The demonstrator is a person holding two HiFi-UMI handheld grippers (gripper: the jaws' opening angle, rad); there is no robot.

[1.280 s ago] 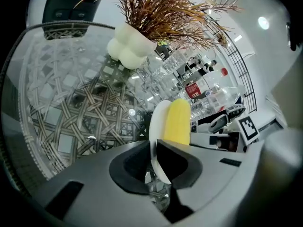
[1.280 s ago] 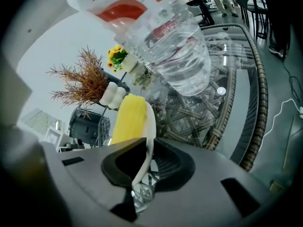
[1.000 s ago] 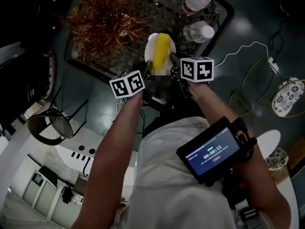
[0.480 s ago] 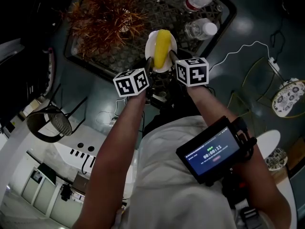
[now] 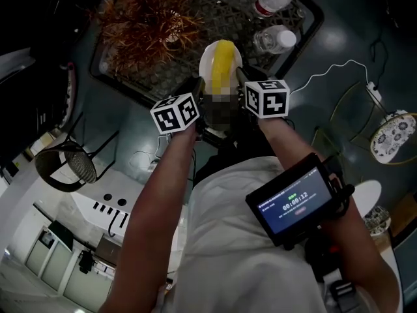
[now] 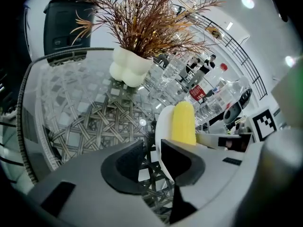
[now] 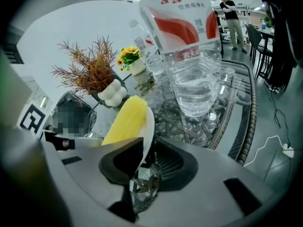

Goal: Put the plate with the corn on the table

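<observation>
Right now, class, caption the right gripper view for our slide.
Right hand-held gripper grips the rim of a white plate carrying corn, beside a water bottle on the woven table.

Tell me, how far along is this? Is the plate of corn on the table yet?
Nearly there. Done: the plate with the corn is picked up and sits over the near edge of the table. In hand: the left gripper and right gripper each pinch the plate's rim from opposite sides. Left: lower it onto the table and let go; I can't tell whether it touches yet.

Dim head view; bright, fisheye-warped gripper views, dark corners.
</observation>
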